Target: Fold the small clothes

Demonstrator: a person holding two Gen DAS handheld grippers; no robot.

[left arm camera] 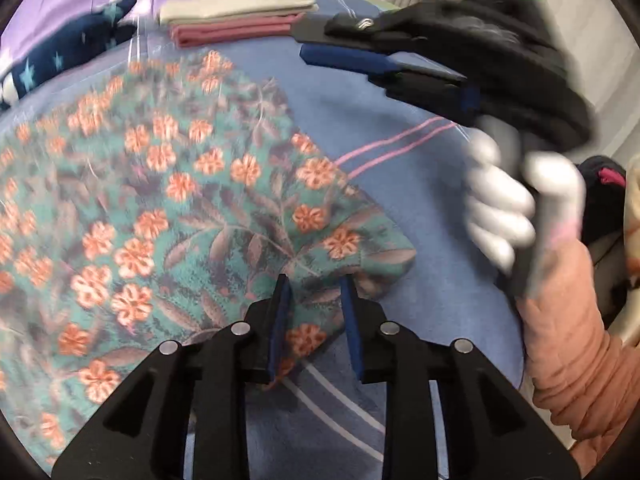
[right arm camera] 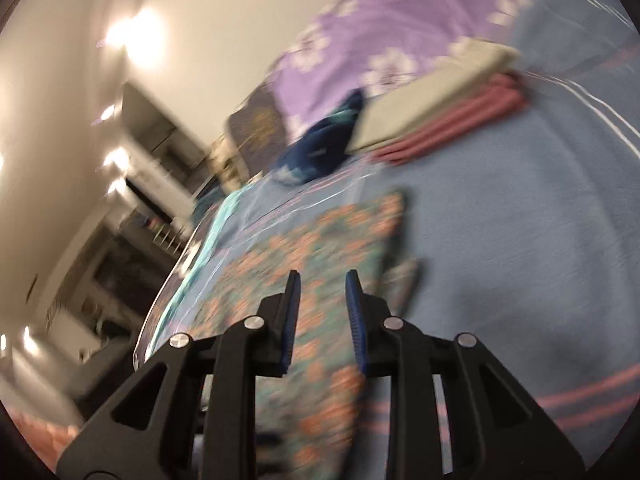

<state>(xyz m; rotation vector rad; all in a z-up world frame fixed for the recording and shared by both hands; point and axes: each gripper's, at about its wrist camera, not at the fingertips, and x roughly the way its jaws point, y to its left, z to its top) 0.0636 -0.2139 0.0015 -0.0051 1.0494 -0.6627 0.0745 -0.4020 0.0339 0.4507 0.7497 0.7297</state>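
The floral garment (left arm camera: 168,208), teal with orange flowers, lies spread flat on the blue blanket (left arm camera: 420,208) that covers the bed. In the left wrist view, the left gripper (left arm camera: 316,284) sits low over the near corner of this garment. Its jaws stand slightly apart, and a fold of the floral cloth runs up between the blue pads. The left pad lies against the cloth; the right pad shows a narrow gap, so the pads do not press on the fabric. The right gripper (left arm camera: 320,46) appears in the same view at upper right, above the blanket and clear of the garment, carried by a hand in a white glove (left arm camera: 504,200) with a pink sleeve (left arm camera: 576,360) behind it. Its two fingers are parted by a small gap and nothing lies between them. The right wrist view is tilted and blurred; it shows the right gripper (right arm camera: 323,280) with jaws partly open and empty, and the floral garment (right arm camera: 320,264) on the blanket below and beyond it. At the far edge of the blanket rests a folded stack: a cream piece (left arm camera: 236,6) on top of a pink piece (left arm camera: 232,32). Just to the left of the stack lies a dark blue cloth with stars (left arm camera: 68,52), in front of purple flowered bedding (right arm camera: 384,20).
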